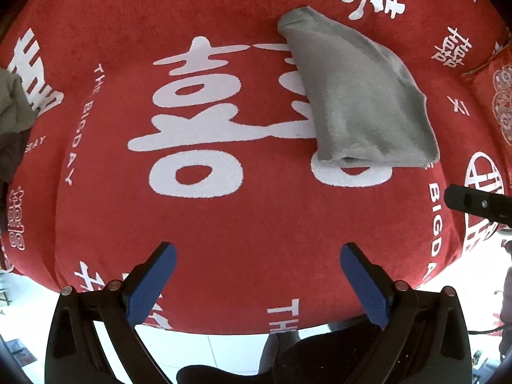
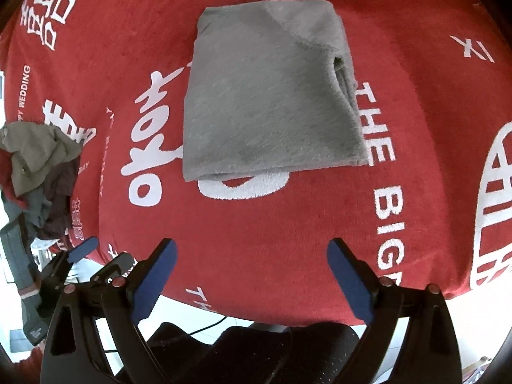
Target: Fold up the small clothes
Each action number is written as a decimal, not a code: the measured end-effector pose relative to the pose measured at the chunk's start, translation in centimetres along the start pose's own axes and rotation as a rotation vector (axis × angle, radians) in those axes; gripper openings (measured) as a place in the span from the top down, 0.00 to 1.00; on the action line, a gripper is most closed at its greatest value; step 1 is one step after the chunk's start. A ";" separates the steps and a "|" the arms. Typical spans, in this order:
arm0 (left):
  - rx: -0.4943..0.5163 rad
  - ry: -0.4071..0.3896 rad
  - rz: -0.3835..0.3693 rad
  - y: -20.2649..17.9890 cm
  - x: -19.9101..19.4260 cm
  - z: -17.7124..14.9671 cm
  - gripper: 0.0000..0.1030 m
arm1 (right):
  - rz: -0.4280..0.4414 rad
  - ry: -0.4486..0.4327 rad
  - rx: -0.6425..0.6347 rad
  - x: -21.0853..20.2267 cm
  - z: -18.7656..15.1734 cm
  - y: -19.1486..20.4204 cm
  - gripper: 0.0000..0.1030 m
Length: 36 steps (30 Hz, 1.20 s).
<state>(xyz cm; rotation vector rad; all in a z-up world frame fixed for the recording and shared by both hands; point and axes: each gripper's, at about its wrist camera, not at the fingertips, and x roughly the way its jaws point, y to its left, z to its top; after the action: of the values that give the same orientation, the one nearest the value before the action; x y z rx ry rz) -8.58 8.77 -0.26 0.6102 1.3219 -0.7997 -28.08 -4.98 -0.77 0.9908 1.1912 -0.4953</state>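
Grey garment [image 2: 268, 96] lies folded on red cloth [image 2: 288, 230], ahead of right gripper [image 2: 251, 249], ahead-right of left gripper [image 1: 257, 254]. Both spread wide, holding nothing. Risk: loose near edge could snag a finger, reopening fold. Unfolded pile [image 2: 38, 166] far left.

Ahead of my fingers spreads a red cloth [image 1: 256, 224] printed with large white double-happiness characters [image 1: 192, 112] and the words "THE BIG DAY" [image 2: 388, 224], covering the whole work surface. Off to my right, at its far edge, sits a red cushion [image 1: 499, 102] with a pale ornamental pattern. Below my fingers, past the cloth's near edge, I see pale tiled floor [image 1: 224, 348], brightly lit. Low on my left stands a grey boxy object [image 2: 19, 275]; I cannot tell what it is
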 end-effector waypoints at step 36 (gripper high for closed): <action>-0.105 0.023 0.075 -7.6 6.7 15.0 0.01 | 0.225 0.009 0.087 3.4 21.5 -11.2 0.34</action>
<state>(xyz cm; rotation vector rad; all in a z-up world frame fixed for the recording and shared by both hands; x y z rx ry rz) -5.23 -8.62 -4.02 0.5835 1.3456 -0.6599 -24.13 -28.23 -7.16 1.1867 1.0573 -0.3668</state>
